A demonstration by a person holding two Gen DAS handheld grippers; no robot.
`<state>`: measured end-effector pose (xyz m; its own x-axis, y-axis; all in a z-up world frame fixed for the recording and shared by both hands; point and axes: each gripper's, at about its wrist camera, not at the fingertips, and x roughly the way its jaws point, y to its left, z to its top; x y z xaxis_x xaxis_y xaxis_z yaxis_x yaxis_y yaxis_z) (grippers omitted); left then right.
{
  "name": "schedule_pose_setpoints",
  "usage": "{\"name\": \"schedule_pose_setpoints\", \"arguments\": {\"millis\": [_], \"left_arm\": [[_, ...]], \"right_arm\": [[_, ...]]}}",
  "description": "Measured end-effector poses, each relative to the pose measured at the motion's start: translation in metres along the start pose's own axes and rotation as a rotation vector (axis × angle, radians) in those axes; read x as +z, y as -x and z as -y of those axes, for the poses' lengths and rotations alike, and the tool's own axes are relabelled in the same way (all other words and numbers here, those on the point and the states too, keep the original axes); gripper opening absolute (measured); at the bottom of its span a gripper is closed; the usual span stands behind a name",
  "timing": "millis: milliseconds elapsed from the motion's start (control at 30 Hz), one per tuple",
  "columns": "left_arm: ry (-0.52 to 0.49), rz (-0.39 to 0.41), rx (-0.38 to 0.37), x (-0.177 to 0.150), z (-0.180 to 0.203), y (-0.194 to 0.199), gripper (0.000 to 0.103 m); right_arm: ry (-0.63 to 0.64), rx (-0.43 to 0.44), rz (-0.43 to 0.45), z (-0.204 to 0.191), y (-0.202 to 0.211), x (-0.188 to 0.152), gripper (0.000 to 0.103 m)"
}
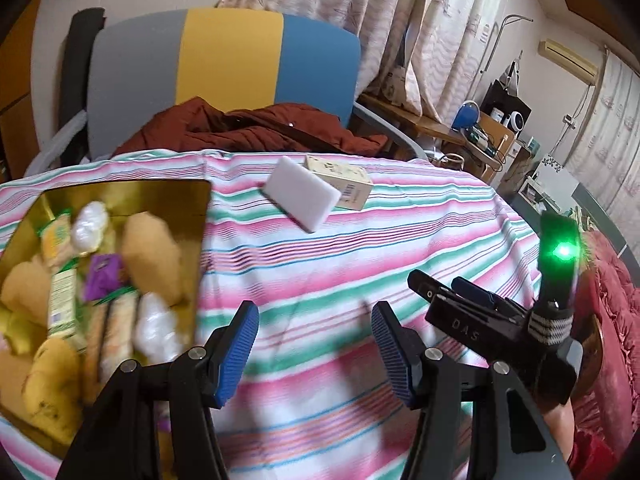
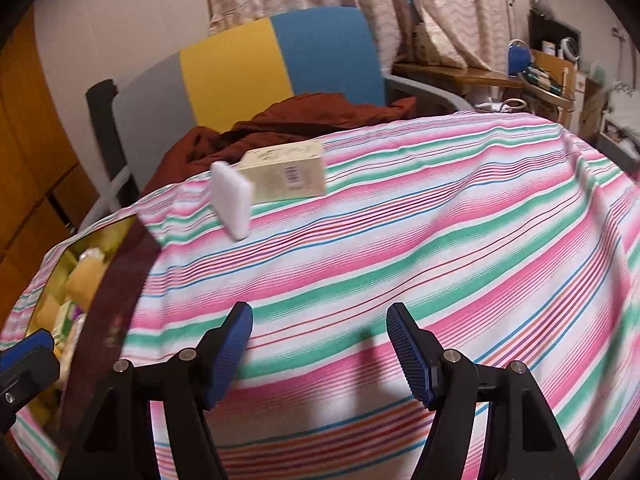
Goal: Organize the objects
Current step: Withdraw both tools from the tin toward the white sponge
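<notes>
On the striped cloth (image 1: 320, 272) covering the tabletop, toward the far edge, a white sponge block (image 1: 301, 197) lies flat, touching a cream carton (image 1: 345, 182) just behind it. Left wrist view: the sponge's long axis runs diagonally, from far-left to near-right; the carton's long axis runs roughly the same way, barcode end toward the near right. Right wrist view: the carton lies on its long side, barcode face toward the camera, with the sponge against its left end.

Gold tray (image 1: 132, 196) at the left of the tabletop, well apart from sponge and carton. It holds yellow pouches, white wrapped pieces, a purple packet and green-and-white sachets; details blurred.

Left gripper (image 1: 315, 350): jaws spread wide, nothing between them, above bare cloth. Right gripper (image 2: 319, 354): jaws likewise wide apart and holding nothing, to the right of the left one.

Behind the tabletop, a grey-yellow-blue chair (image 1: 224, 56) carries a rust-brown jacket (image 1: 256, 128).
</notes>
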<state>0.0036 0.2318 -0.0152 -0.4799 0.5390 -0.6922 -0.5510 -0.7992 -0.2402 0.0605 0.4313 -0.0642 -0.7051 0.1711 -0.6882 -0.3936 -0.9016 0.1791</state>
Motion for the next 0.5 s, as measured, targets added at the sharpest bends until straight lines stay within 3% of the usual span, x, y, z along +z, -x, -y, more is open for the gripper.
{"name": "schedule_pose_setpoints", "arguments": {"millis": [267, 500], "left_arm": [[0.092, -0.055, 0.013, 0.040, 0.013, -0.063, 0.060], [0.117, -0.063, 0.062, 0.085, 0.026, -0.118, 0.066]], "right_arm": [[0.064, -0.105, 0.078, 0.019, -0.015, 0.013, 0.071], [0.004, -0.132, 0.117, 0.032, -0.016, 0.008, 0.071]]}}
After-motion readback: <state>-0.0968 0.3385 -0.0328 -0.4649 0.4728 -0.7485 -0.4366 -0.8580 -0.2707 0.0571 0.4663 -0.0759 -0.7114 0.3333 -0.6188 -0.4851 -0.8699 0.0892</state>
